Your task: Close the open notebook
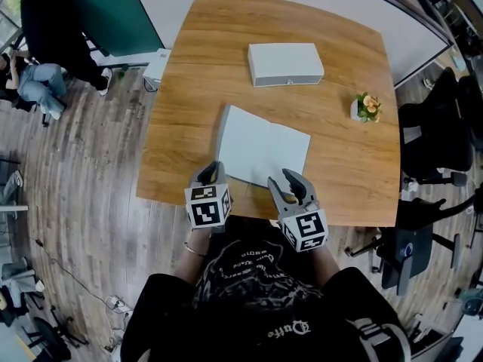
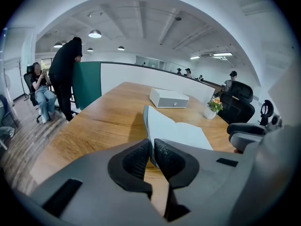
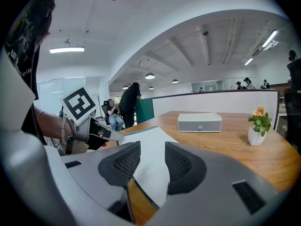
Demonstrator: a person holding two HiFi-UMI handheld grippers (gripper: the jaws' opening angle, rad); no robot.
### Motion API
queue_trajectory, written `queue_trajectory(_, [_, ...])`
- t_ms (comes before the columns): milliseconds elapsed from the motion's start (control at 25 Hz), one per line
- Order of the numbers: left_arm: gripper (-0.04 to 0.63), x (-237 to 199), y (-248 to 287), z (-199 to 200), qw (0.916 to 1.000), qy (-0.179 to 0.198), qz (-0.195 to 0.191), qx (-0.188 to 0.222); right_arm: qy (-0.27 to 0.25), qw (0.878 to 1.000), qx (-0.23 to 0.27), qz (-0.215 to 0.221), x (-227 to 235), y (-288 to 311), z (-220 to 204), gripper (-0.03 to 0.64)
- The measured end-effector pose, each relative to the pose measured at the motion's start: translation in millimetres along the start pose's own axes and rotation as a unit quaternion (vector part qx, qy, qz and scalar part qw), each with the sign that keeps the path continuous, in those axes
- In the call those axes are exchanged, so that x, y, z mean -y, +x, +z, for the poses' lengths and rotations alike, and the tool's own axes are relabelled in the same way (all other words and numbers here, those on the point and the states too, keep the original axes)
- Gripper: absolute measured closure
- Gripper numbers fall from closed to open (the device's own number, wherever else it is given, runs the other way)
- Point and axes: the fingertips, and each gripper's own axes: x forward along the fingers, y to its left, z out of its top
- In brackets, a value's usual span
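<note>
- Closest in, a person in a black printed T-shirt [image 1: 253,292] is standing at the near edge of a wooden table [image 1: 189,74], holding a gripper in each hand.
- The left gripper [image 1: 212,173] is pinching the near corner of the open notebook's [image 1: 266,148] left cover [image 1: 221,136], with both pads pressed together on that thin edge.
- That cover is standing up steeply off the tabletop, while the white page on the right is lying flat.
- The right gripper [image 1: 280,177] is hovering over the notebook's near right edge, jaws parted and gripping nothing, with the page lying below the gap.
- The notebook is sitting near the middle of the table, towards the person's side.
- A white rectangular box [image 1: 285,63] is resting further back, well apart from the notebook.
- A small potted plant with orange flowers [image 1: 367,107] is standing near the table's right edge.
- Off to the far left, someone in black [image 1: 53,29] is leaning beside a green partition [image 1: 117,17], and another person [image 1: 38,81] is sitting nearby.
- Black office chairs [image 1: 441,127] are standing on the wood floor to the right.
</note>
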Motion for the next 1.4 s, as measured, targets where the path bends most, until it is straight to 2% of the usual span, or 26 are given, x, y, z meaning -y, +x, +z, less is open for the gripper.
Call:
queue_trajectory(320, [0.541, 37, -19, 13, 0.9983, 0.04, -0.016, 0.04, 0.005, 1.0, 0.01, -0.016, 12, -19, -3, 0.453])
queue_trajectory(640, [0.541, 62, -29, 14, 0.996, 0.067, -0.017, 0.057, 0.02, 0.999, 0.021, -0.034, 33, -38, -5, 0.457])
queue_trajectory(920, [0.543, 92, -32, 19, 0.9928, 0.087, -0.024, 0.079, 0.023, 0.999, 0.02, -0.033, 48, -47, -13, 0.462])
queue_trajectory(1400, [0.543, 148, -33, 10, 0.9874, 0.119, -0.064, 0.082, 0.038, 0.998, 0.037, -0.036, 79, -63, -15, 0.469])
